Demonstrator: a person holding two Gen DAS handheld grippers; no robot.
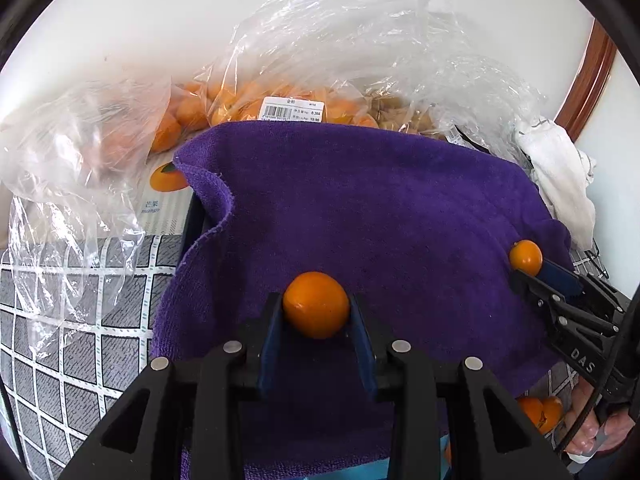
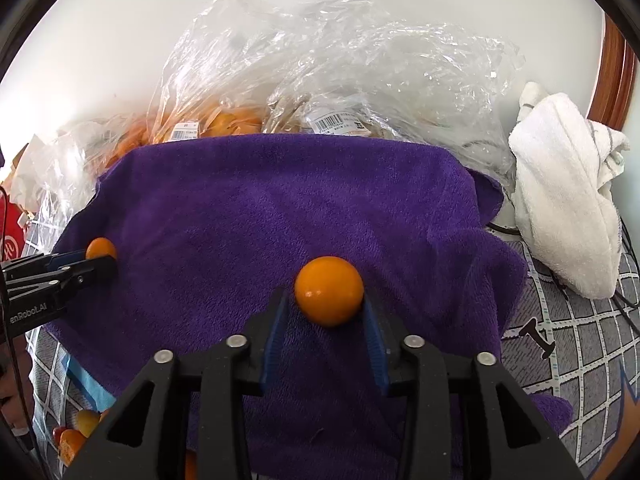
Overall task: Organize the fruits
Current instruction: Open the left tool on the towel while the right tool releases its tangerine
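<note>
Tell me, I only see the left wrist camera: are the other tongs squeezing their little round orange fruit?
Observer: It looks not. The right tongs straddle the small round orange fruit, with a sliver of gap at one blue pad.
Operator: Anything hiding off to the side?
Observer: A red packet with white writing at the picture's left edge.
Operator: And on the other side?
Observer: A black letter printed on the grey checked tablecloth.

Purple towel (image 2: 304,208) lies open through mid-frame, room to pass there. Crumpled plastic bags (image 2: 320,60) block the top edge; a white cloth (image 2: 560,200) crowds the upper right.
</note>
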